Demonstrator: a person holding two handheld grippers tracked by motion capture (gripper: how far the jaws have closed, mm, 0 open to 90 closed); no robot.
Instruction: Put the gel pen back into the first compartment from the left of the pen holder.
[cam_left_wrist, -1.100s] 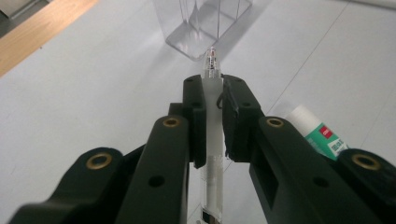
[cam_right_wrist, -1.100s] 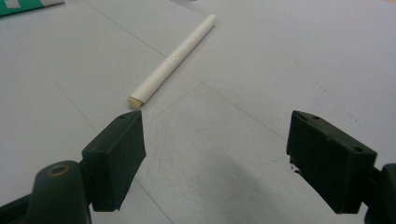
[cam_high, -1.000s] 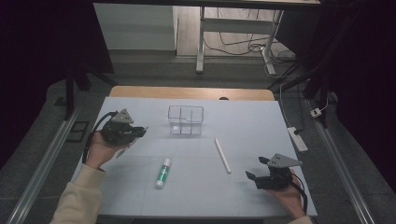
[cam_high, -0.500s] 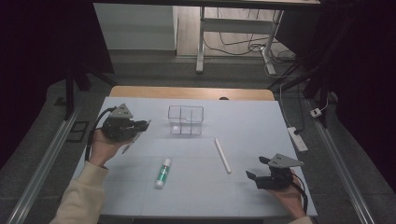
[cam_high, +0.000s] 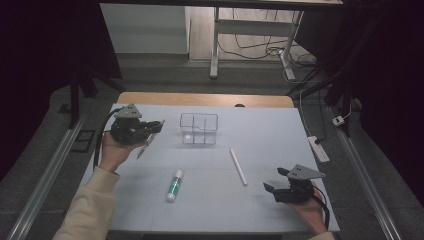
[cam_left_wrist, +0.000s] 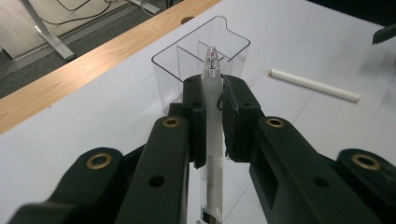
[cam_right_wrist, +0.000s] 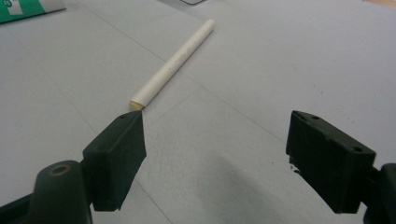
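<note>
My left gripper (cam_high: 151, 130) hangs above the table's left side, shut on a clear pen (cam_high: 148, 142) that slants down toward the person. In the left gripper view the pen (cam_left_wrist: 212, 88) stands upright between the jaws, its tip pointing at a clear divided box (cam_left_wrist: 187, 56). This box (cam_high: 199, 129) sits just right of the gripper. My right gripper (cam_high: 274, 186) rests low at the front right, open with nothing between its jaws (cam_right_wrist: 215, 135). A white stick (cam_high: 238, 166) lies just beyond it, its near end by one jaw tip (cam_right_wrist: 175, 65).
A green and white glue stick (cam_high: 175, 185) lies on the pale blue mat (cam_high: 260, 135) near the front centre. A wooden table edge (cam_high: 200, 99) runs behind the mat. A power strip (cam_high: 319, 148) lies off the mat's right edge.
My left gripper has drifted a little farther from the person with the pen still in it. The right gripper has stayed where it was.
</note>
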